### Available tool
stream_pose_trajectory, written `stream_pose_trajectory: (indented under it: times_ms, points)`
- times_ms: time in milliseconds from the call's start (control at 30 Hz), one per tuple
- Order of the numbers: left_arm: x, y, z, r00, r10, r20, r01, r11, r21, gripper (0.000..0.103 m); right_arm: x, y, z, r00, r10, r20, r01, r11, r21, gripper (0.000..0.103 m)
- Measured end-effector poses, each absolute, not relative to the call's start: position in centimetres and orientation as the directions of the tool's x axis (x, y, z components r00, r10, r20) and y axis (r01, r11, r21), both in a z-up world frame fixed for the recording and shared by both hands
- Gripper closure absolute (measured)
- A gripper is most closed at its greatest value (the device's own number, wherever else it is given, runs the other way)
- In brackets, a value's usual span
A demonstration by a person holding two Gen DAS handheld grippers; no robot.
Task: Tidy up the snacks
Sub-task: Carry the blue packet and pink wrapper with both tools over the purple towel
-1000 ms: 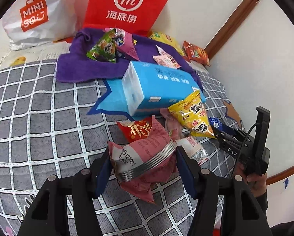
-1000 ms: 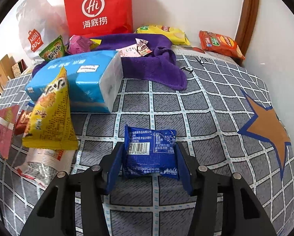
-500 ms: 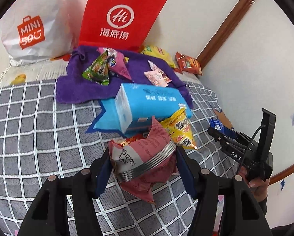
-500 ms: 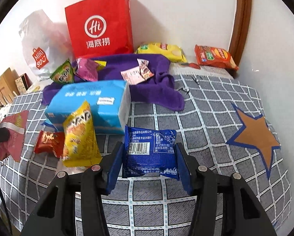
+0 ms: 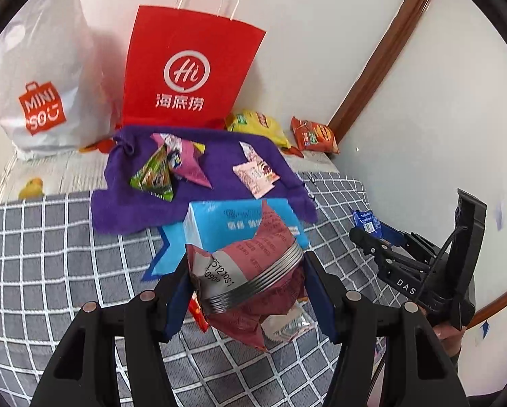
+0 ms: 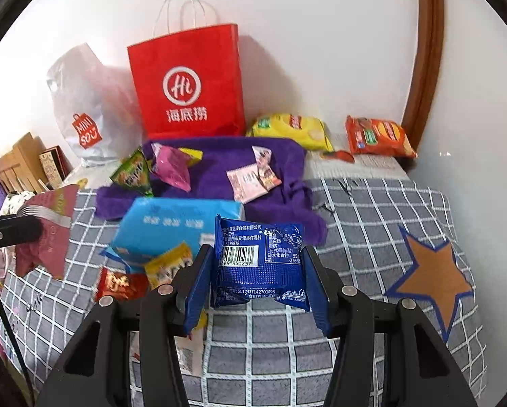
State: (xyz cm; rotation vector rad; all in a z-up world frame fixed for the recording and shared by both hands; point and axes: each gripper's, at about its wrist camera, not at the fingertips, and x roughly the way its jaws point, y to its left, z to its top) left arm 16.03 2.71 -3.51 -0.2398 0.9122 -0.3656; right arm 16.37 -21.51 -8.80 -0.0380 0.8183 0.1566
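Observation:
My left gripper (image 5: 243, 288) is shut on a dark pink snack bag (image 5: 250, 271) with a silver band, held above the checked bed cover (image 5: 50, 254). The same pink bag (image 6: 46, 234) hangs at the left edge of the right wrist view. My right gripper (image 6: 257, 285) is shut on a blue snack packet (image 6: 258, 264) with a barcode, also lifted off the cover; the left wrist view has it (image 5: 365, 220) at the right. A red paper bag (image 6: 189, 84) stands open-topped against the back wall. Several small snacks lie on a purple towel (image 6: 216, 176).
A light blue tissue pack (image 6: 175, 224) lies mid-bed, with a yellow snack (image 6: 168, 264) and a red packet (image 6: 121, 283) beside it. A white plastic bag (image 5: 43, 91) stands left of the red one. Yellow (image 6: 290, 129) and orange (image 6: 377, 135) packets lie by the wall.
Both grippers have risen with their packets still held, so the bed and its clutter look farther below. The red bag's handles have come into view.

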Motion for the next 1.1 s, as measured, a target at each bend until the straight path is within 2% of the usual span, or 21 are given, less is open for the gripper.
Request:
stream_pose_trajectory:
  times_ms: [467, 1100]
  points:
    - [19.5, 3.4, -0.5, 0.597, -0.367, -0.714, 0.187, 0.929, -0.321, 0.043, 20.1, -19.9, -5.4, 0.709, 0.167, -0.685, -0.200, 0.979, 0.032, 0.051]
    - [27.1, 4.8, -0.7, 0.604, -0.336, -0.723, 0.150, 0.938, -0.312, 0.043, 28.8, -19.0, -5.0, 0.726, 0.190, -0.661, -0.219, 0.975, 0.039, 0.051]
